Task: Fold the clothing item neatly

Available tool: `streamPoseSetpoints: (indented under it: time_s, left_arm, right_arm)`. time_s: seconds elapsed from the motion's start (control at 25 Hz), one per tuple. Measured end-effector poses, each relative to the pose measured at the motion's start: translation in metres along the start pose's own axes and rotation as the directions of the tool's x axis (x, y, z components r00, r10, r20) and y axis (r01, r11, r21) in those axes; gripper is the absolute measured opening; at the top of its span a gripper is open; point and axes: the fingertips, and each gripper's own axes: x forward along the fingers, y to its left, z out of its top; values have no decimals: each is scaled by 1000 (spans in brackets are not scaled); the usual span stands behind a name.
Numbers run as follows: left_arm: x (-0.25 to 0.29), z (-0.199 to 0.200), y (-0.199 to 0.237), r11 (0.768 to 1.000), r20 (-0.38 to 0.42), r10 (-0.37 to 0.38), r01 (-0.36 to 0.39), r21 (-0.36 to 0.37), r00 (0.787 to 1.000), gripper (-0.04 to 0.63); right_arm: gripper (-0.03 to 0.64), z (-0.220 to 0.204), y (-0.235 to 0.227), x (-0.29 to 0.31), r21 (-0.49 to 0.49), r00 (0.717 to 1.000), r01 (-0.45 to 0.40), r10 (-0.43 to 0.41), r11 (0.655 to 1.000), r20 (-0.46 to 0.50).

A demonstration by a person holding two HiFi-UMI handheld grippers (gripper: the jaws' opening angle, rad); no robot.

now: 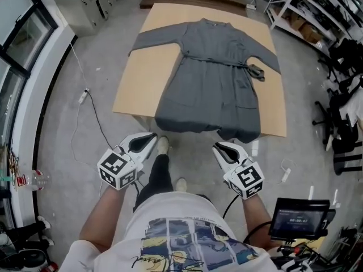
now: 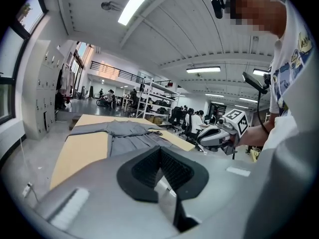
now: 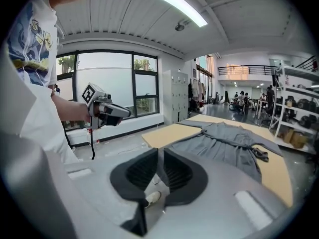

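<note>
Table [image 1: 142, 84]: grey dress [image 1: 212, 78] spread flat | left tool [image 1: 152, 136] closed, empty | right tool [image 1: 218, 147] apparently closed, empty

Head view steeply down; gripper views low, forward; all share dress [image 1: 212, 78], table [image 1: 143, 79].

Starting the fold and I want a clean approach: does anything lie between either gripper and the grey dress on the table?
Nothing visible does. The left gripper and right gripper hang short of the table; only floor separates them from the grey dress, whose hem drapes over the near edge.
</note>
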Motion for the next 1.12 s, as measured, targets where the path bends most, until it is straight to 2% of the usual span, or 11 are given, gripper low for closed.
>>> streamPoseSetpoints:
  time_s: [0.36,0.56,0.68,0.84,1.12]
  left_arm:
    - [72,35,112,1000,-23,-2,2,1,1000,9]
    - [106,48,180,1000,-51,-13,13,-5,999,18]
    - [126,50,231,1000,-69,15,-16,-21,998,46]
    - [148,52,308,993,-58,72,-77,-85,996,57]
    - [182,43,415,980,-109,153,-165,-115,982,94]
  right_arm:
    - [26,32,-76,62,40,997,73,-72,996,-33]
    - [26,53,-105,105,70,995,87,-84,994,-46]
    - [26,58,-118,123,89,994,98,-92,991,-60]
    - [26,55,-134,140,117,989,125,-114,985,-99]
    - [26,57,-156,154,145,974,183,-160,972,-160]
